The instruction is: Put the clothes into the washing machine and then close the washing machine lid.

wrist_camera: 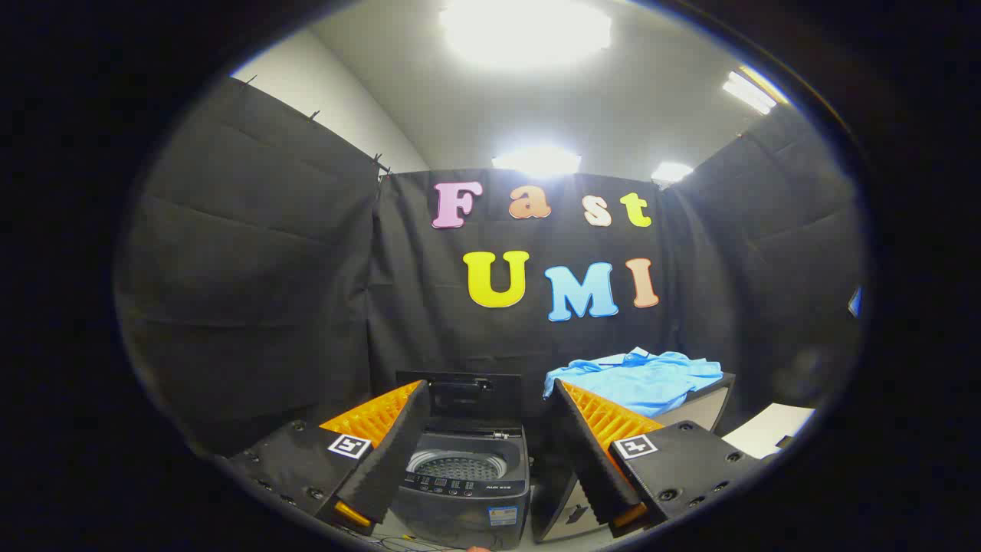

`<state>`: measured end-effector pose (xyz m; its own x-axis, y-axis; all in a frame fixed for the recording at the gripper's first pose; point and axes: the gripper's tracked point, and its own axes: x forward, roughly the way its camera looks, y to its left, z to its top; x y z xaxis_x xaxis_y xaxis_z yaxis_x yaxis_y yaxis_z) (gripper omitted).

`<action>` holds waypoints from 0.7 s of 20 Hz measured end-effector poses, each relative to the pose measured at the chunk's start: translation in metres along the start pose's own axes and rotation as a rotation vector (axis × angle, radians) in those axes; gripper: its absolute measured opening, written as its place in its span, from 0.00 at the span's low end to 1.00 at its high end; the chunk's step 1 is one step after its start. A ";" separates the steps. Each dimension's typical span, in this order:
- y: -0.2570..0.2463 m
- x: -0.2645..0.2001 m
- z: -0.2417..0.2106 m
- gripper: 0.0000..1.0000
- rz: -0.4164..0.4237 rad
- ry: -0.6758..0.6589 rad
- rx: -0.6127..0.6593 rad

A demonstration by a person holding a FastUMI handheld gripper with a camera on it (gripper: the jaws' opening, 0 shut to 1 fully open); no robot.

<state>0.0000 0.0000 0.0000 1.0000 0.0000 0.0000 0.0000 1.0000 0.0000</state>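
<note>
Gripper (490,452) fingers spread wide with nothing held, washing machine (464,491) seen between them with lid (462,396) raised, blue clothes (640,379) apparently laid on a box (709,406) beyond the right finger.

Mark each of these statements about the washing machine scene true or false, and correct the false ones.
1. The lid of the small dark top-loading washing machine stands open. True.
2. The crumpled light blue garment already lies inside the machine's perforated metal drum. False: it rests on top of the dark box beside the machine, and the drum looks empty.
3. The gripper is open, holding nothing. True: its fingers are spread, with the machine seen between them.
4. The gripper's fingers press on the garment. False: the garment lies beyond the fingers, untouched.
5. The washing machine stands on top of the box. False: it sits lower, beside the box.
</note>
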 end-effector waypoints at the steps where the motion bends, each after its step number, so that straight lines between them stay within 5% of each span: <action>1: -0.002 -0.003 0.002 0.99 -0.002 -0.007 0.007; 14: -0.019 -0.017 -0.006 0.99 -0.004 0.033 0.020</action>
<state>-0.0170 -0.0187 -0.0057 0.9995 -0.0040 -0.0328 0.0047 0.9998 0.0202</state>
